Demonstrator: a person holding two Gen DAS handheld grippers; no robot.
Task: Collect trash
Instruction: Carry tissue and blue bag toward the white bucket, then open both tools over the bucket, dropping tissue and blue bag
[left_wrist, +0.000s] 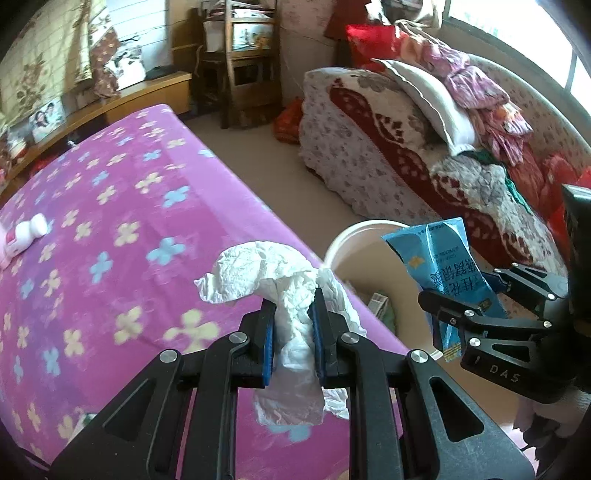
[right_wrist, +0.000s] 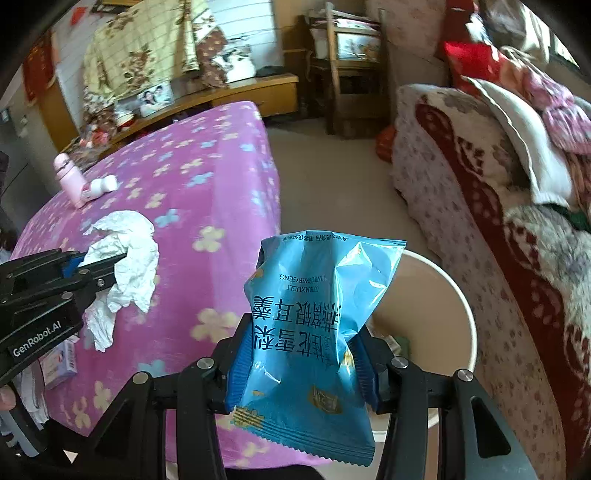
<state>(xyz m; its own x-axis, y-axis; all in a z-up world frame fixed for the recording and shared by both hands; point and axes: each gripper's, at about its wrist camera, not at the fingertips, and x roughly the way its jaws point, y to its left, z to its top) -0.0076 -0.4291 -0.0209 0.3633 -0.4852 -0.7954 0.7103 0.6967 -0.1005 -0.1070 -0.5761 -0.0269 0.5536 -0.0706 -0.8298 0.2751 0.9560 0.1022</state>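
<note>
My left gripper (left_wrist: 293, 314) is shut on a crumpled white tissue (left_wrist: 280, 280) above the near edge of the pink flowered tablecloth (left_wrist: 110, 221). To its right, my right gripper (left_wrist: 465, 295) grips a blue snack bag (left_wrist: 439, 258) over a round white bin (left_wrist: 354, 236) on the floor beside the table. In the right wrist view the blue bag (right_wrist: 317, 295) stands pinched between the blue pads of the right gripper (right_wrist: 304, 338), with the bin's rim (right_wrist: 458, 295) just behind. The left gripper (right_wrist: 107, 266) with the tissue (right_wrist: 129, 258) is at the left.
A pink bottle (right_wrist: 68, 177) and a small white bottle (right_wrist: 99, 186) rest on the far side of the table. A small box (right_wrist: 61, 363) lies at its near left edge. A blanket-covered sofa (right_wrist: 498, 221) runs along the right, and a wooden chair (right_wrist: 351, 74) stands at the back.
</note>
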